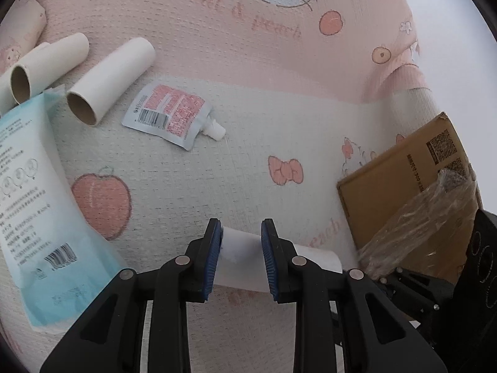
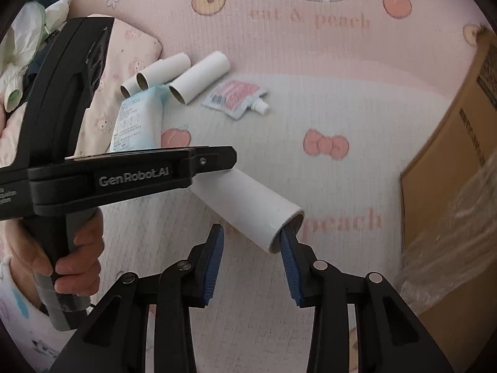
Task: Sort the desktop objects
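Soft bumpy cloth on the blanket (image 1: 248, 99), pink and white, not shiny. Smooth dull paper on the white tube (image 2: 248, 208) and plain brown cardboard on the box (image 1: 400, 192), with crinkly shiny plastic wrap (image 1: 416, 233) over it. Hard black plastic on the left gripper (image 1: 240, 242), ribbed blue rubber pads (image 1: 212, 258), small round metal pins.

The left gripper (image 1: 240, 258) had its blue pads clamped on a white paper tube (image 1: 279, 264) lying on the pink cartoon mat (image 1: 217, 46). Right of that tube sat a cardboard box (image 1: 400, 199); up-left of it lay a small spout pouch (image 1: 170, 116), two more tubes (image 1: 108, 80) and a blue refill bag (image 1: 37, 186).
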